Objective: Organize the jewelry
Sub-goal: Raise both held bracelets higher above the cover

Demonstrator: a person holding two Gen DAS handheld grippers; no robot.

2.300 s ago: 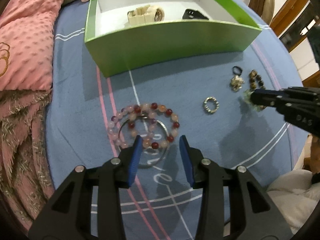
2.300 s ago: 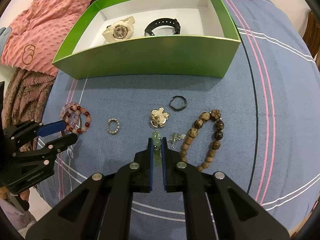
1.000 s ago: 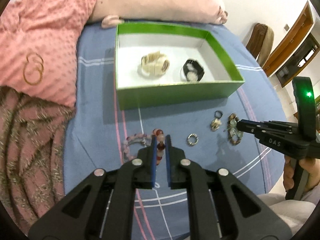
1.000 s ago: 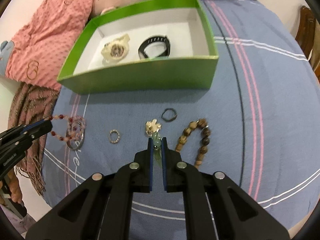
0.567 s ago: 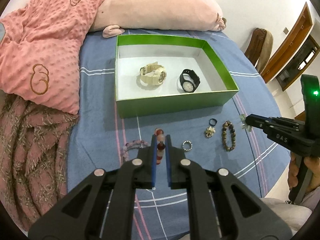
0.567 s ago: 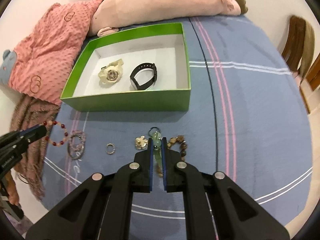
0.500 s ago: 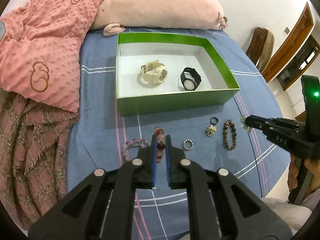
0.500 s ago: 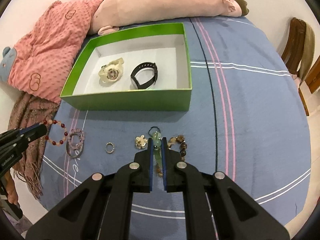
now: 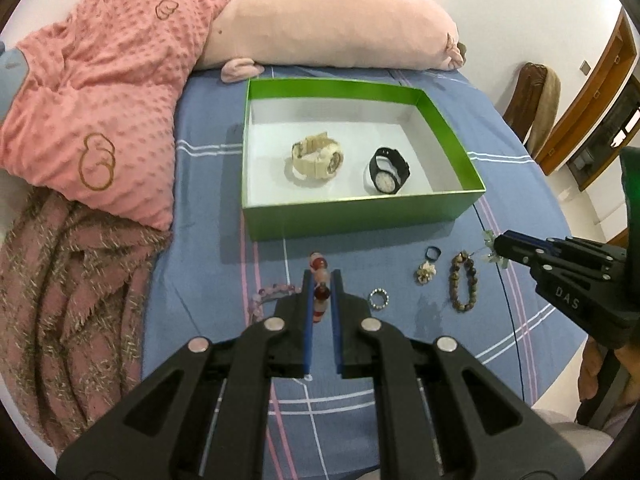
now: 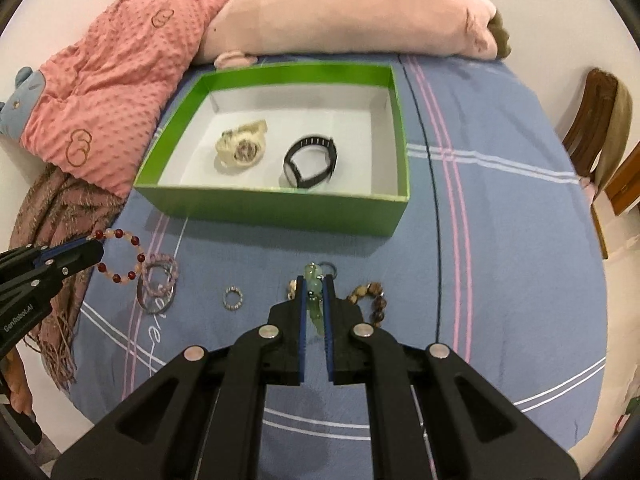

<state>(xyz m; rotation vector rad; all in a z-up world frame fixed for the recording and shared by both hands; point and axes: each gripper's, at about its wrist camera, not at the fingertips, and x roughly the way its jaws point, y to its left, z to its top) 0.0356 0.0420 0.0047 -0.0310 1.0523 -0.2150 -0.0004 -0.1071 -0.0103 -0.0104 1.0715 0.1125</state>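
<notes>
Because both pieces are already lifted, the relation that counts is box to tongs: the green box (image 9: pixel 360 216) lies straight ahead of each pair, toward the top of both frames, its long side running left to right across the view.

The red and pink bead bracelet (image 9: pixel 320 280) is pinched in the left tongs (image 9: pixel 320 280), which are narrowed onto its beads; in the right wrist view its loop (image 10: pixel 120 256) hangs free at the left edge of the frame, above the bed. The pale green bead piece (image 10: pixel 314 292) is pinched the same way in the right tongs (image 10: pixel 314 284), lying lengthwise between the blades.

Inside the box sit a cream watch (image 9: pixel 316 158) at centre left and a black watch (image 9: pixel 386 170) to its right (the bare white floor lies mostly along the far wall and the sides). The left tongs look lined up with the box's left half, the right tongs with its middle, so neither seems clearly nearer.

Below the box's near wall remain a brown bead bracelet (image 9: pixel 464 284), a small beaded ring (image 9: pixel 379 299), a gold flower charm (image 9: pixel 425 271), a dark ring (image 9: pixel 433 254) and a pink strand with a metal bangle (image 10: pixel 156 288).
</notes>
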